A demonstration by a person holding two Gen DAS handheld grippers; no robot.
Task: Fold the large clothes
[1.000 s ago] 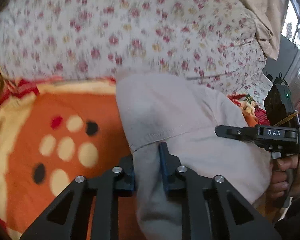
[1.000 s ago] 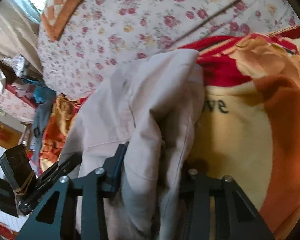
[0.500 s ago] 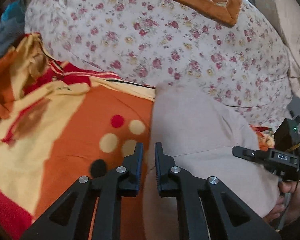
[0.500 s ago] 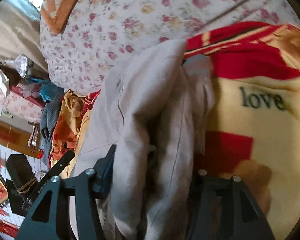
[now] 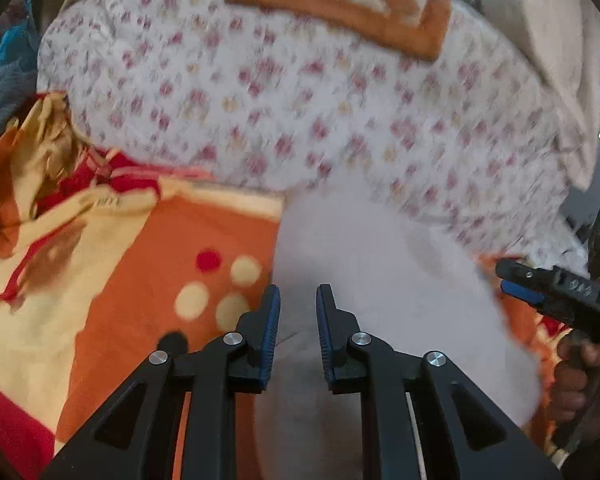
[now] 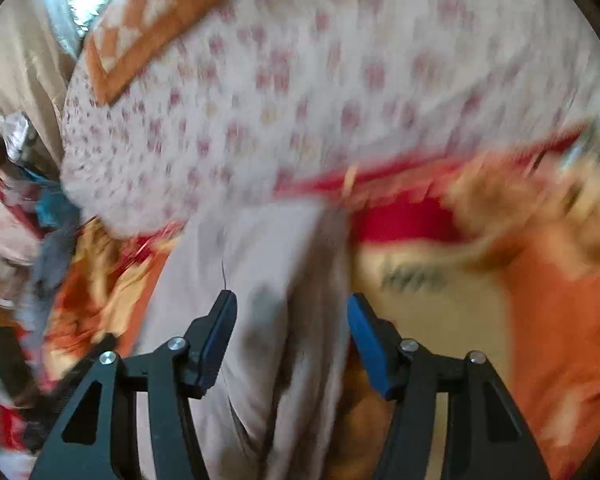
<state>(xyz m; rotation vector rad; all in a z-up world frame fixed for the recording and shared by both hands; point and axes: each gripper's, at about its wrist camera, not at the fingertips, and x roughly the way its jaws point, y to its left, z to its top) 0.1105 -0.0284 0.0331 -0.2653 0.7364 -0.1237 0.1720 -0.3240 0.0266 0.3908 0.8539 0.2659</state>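
**Garment released; both tongs clear of cloth**

The garment (image 5: 380, 280) lies folded on the blanket (image 5: 148, 280), just before the floral quilt (image 5: 300, 112). The left gripper (image 5: 297, 320) shows a narrow gap, opening, nothing pinched. The right gripper (image 6: 290, 344) stands wider and is also opening; cloth lies between its jaws, but the pads do not press it.

Judgement: lift both tongs straight off (dragging would undo the fold), then take the next edge at a seam and lay it flat.

Surface: soft, uneven bedding, orange and yellow, dotted. An orange cushion (image 5: 340, 4) tops the quilt; clutter at the frame edges is blurred.
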